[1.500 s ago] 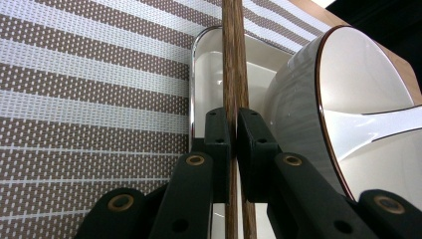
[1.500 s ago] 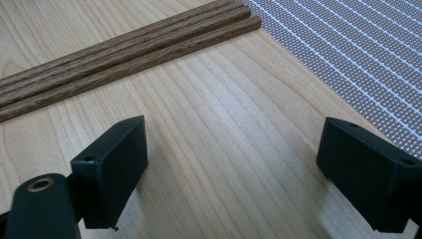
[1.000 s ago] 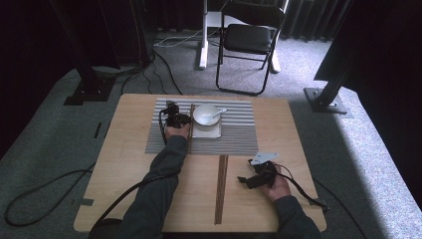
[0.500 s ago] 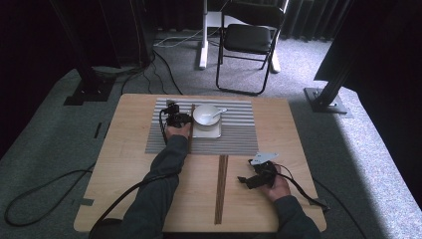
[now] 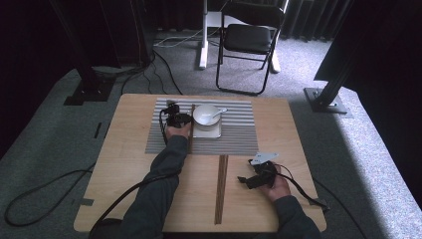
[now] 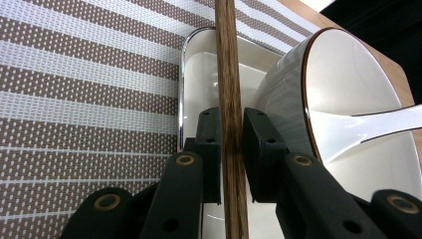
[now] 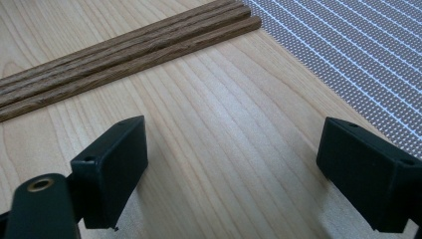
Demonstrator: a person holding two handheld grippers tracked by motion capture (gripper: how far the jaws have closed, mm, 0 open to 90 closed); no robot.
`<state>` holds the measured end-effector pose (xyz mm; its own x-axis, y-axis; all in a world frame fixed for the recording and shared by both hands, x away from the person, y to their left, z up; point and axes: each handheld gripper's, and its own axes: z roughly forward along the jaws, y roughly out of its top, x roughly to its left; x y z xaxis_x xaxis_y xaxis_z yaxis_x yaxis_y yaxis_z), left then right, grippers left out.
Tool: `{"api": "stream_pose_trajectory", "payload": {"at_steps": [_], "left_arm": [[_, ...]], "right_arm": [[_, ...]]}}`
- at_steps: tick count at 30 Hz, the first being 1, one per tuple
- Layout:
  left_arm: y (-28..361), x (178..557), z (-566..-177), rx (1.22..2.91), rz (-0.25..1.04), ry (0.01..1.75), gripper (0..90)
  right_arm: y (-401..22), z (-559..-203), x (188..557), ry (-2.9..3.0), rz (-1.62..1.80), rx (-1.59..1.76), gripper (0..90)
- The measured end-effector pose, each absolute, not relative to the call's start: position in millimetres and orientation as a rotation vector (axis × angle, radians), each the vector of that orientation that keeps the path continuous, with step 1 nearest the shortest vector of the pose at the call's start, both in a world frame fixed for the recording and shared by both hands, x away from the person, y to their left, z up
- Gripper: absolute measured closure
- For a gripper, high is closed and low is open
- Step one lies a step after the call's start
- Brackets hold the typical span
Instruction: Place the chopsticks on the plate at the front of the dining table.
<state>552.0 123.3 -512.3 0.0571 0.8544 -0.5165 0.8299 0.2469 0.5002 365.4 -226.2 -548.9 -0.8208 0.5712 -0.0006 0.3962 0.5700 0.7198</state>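
Observation:
My left gripper (image 5: pixel 180 119) sits at the back of the striped placemat (image 5: pixel 239 137), beside a white bowl (image 5: pixel 206 115) with a spoon (image 5: pixel 219 111) in it. A brown wooden stick (image 6: pixel 230 89) runs between its pads, resting across the rim of the white tray (image 6: pixel 196 74) under the bowl (image 6: pixel 348 84). The jaws have just been opening and stand close on either side of the stick. My right gripper (image 5: pixel 245 180) rests open on the bare table at the front right, with nothing between its jaws (image 7: pixel 234 174).
Several more wooden sticks (image 5: pixel 220 189) lie side by side on the table between the two hands, their far ends (image 7: pixel 124 55) near the placemat's front edge (image 7: pixel 358 55). A folding chair (image 5: pixel 249 40) stands beyond the table.

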Motion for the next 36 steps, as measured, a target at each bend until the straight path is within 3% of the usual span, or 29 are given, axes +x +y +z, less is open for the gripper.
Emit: {"api": "stream_pose_trajectory", "payload": {"at_steps": [17,36], "left_arm": [[134,535,-493,1.591,0.105,1.672,68.6],[145,477,-483,1.703,0.146,1.503,57.0]], "right_arm": [[-226,-549,365,2.570,1.092,0.807,12.0],[-226,-549,365,2.570,1.092,0.806,12.0]]}}
